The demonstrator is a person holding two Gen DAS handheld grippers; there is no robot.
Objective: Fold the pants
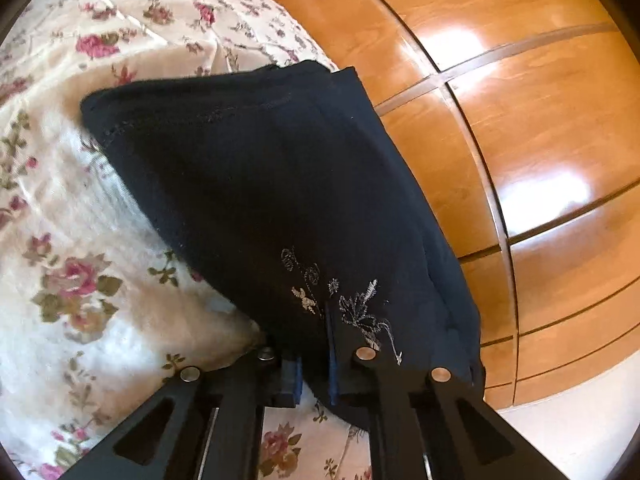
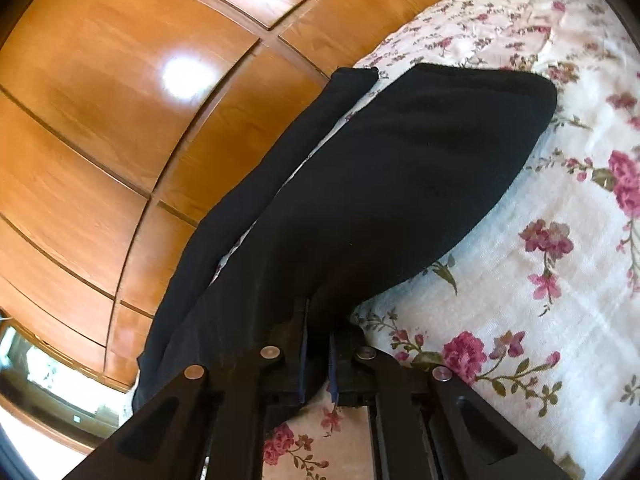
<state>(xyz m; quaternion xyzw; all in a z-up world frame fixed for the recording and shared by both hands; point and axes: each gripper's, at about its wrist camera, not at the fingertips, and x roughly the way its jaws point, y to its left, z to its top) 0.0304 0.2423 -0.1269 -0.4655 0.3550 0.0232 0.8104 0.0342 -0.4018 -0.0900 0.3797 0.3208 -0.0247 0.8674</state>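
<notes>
A: Left gripper is clamped on the pants, near the white stitched flowers. The dark cloth lies on the floral bedspread along its edge, wooden wardrobe just beyond.

B: And the right?

A: Right gripper is clenched on the same pants, on the hem nearest me. One leg sits beside the other with a strip of bedspread showing between, so they aren't stacked yet.

B: How would you run it?

A: I'd lift both corners together, keep the cloth taut between them, and carry it over evenly so the edges meet.

B: Pose?

A: Both point forward and moderately downward, close over the bed.
</notes>
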